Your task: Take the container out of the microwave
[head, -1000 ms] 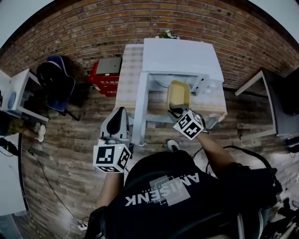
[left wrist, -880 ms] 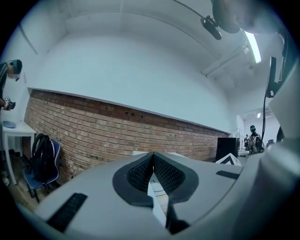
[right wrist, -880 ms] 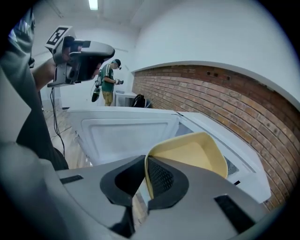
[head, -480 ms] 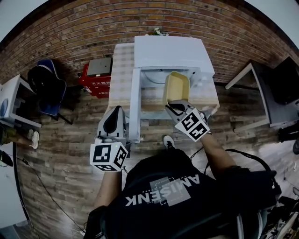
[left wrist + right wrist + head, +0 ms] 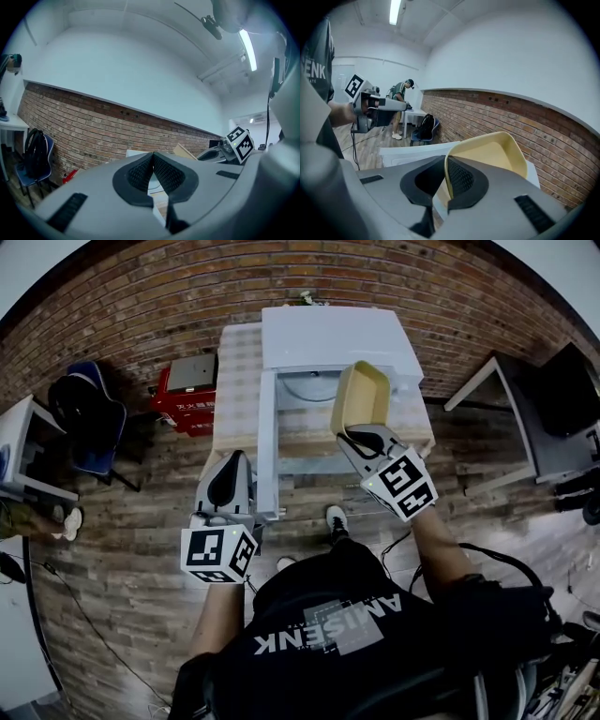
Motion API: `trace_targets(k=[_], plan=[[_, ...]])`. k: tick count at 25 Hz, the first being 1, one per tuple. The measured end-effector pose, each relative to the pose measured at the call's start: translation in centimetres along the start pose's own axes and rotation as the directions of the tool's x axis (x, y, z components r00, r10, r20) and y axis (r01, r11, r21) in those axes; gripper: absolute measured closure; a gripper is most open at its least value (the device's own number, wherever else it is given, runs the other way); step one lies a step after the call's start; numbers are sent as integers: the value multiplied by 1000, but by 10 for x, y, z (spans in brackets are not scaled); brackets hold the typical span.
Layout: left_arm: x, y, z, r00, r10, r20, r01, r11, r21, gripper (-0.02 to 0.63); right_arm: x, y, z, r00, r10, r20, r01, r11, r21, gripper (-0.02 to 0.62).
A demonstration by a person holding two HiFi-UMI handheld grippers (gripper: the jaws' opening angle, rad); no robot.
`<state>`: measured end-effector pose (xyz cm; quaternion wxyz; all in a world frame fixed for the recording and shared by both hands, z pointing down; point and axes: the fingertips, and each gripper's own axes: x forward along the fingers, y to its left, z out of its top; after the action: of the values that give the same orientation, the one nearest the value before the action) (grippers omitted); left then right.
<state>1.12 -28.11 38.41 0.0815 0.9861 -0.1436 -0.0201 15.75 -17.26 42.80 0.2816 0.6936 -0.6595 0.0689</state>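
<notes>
Right in front of the microwave (image 5: 333, 338), got the right gripper (image 5: 361, 439) clamped down on the near rim of the yellow container (image 5: 364, 397). Can see that rim pinched between the pads (image 5: 459, 177) in the right gripper view, no gap at all. Holding the container out of the microwave's cavity, up in front of its right half, tipped a bit and touching nothing but the jaws. Over by the microwave's swung-open door (image 5: 267, 446), got the left gripper (image 5: 232, 482) parked just outside it, jaws shut together on nothing. Further out: checked table (image 5: 236, 381) under the microwave, red box (image 5: 187, 395) on the floor left of the microwave, and a dark chair (image 5: 89, 423) further left again.
</notes>
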Motion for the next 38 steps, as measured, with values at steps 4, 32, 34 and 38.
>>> trace_targets(k=[4, 32, 34, 38], plan=[[0, -3, -7, 1000, -15, -11, 15, 1000, -8, 594, -13, 4, 6, 1000, -23, 4, 23, 1000, -5, 545], [61, -73, 32, 993, 108, 49, -114, 981, 158, 594, -122, -110, -9, 968, -160, 192, 140, 984, 112, 545], [62, -73, 32, 992, 116, 47, -122, 982, 147, 594, -123, -113, -9, 968, -156, 196, 137, 985, 109, 545], [64, -76, 30, 991, 124, 40, -129, 982, 139, 594, -122, -122, -15, 967, -169, 193, 148, 982, 120, 545]])
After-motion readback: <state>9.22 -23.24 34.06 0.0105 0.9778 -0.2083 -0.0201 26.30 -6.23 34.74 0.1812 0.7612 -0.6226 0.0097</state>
